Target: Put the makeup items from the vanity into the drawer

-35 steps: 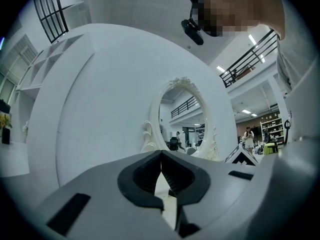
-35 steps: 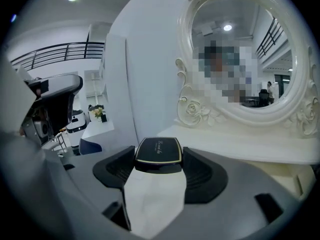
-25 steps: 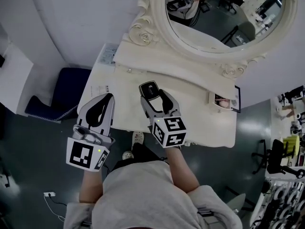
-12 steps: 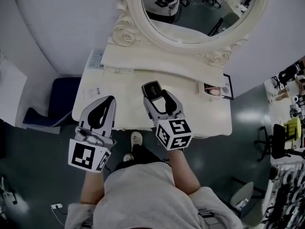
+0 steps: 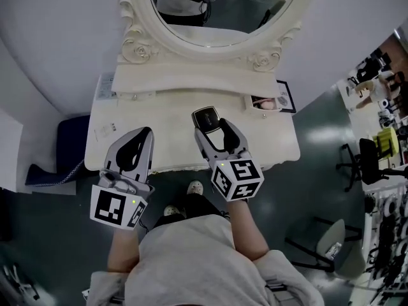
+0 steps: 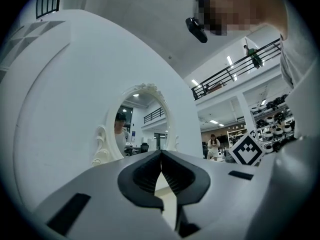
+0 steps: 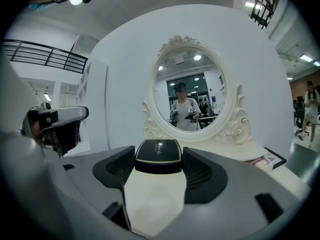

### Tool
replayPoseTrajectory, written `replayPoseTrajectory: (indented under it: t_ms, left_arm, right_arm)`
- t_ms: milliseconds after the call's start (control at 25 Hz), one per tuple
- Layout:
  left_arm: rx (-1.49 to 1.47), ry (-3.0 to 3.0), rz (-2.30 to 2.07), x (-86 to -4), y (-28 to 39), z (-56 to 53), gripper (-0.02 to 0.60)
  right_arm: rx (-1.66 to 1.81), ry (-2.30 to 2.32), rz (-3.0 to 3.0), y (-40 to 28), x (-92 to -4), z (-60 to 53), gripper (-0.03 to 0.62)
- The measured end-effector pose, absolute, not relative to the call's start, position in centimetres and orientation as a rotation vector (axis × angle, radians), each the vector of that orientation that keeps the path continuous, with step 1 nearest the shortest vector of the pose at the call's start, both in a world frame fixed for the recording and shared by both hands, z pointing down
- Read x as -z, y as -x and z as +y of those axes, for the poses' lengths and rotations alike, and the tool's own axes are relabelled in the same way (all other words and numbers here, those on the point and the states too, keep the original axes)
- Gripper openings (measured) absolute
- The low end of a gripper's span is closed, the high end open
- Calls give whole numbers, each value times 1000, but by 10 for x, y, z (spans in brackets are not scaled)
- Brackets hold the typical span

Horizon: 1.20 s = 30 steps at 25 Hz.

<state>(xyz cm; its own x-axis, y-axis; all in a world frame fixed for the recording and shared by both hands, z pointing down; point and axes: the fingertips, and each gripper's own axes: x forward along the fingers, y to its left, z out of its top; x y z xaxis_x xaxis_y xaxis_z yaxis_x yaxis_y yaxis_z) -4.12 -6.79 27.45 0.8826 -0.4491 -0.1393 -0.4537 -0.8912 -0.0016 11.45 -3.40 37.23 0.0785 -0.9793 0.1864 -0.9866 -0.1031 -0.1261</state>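
A black makeup compact (image 5: 206,118) (image 7: 158,155) with a gold trim line is clamped between the tips of my right gripper (image 5: 211,125) (image 7: 159,160), held above the middle of the cream vanity top (image 5: 172,116). My left gripper (image 5: 135,140) (image 6: 161,168) hovers over the vanity's front left part with its jaws pressed together and nothing between them. No drawer front shows in any view.
An oval mirror (image 5: 220,8) in a carved cream frame stands at the vanity's back on a raised shelf (image 5: 191,81). A small picture frame (image 5: 269,102) lies at the right rear, leaflets (image 5: 105,88) at the left rear. A dark blue stool (image 5: 64,142) sits left of the vanity.
The head view has swung, so the vanity now sits further left and more square on. Both grippers keep their places in the view; the right one still holds the compact.
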Motion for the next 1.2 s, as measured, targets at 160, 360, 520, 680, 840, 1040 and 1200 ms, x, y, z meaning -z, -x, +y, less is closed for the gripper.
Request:
replayPoseTrajectory:
  t_ms: [160, 360, 520, 680, 840, 1040, 1200]
  left_arm:
    - [-215, 3031, 647, -272, 21, -61, 15]
    - [-215, 3055, 564, -272, -11, -55, 15]
    - [-222, 3070, 502, -270, -40, -47, 15]
    - [-224, 3081, 451, -270, -65, -39, 15]
    - [-223, 3089, 417, -269, -88, -34, 15]
    - [-222, 3095, 383, -270, -115, -27, 15]
    - [-218, 3100, 373, -271, -136, -24, 15]
  right_arm:
    - [-347, -2347, -2029, -135, -370, -18, 304]
    - [-358, -2415, -1953, -167, -371, -2, 304]
    - [-364, -2451, -1899, -195, -372, 13, 304]
    - [-375, -2487, -1850, -223, -373, 25, 304]
    - [-381, -2513, -1811, -249, -373, 34, 304]
    - [-397, -2530, -1780, -274, -378, 45, 304]
    - [-420, -2536, -1760, -297, -384, 50, 304]
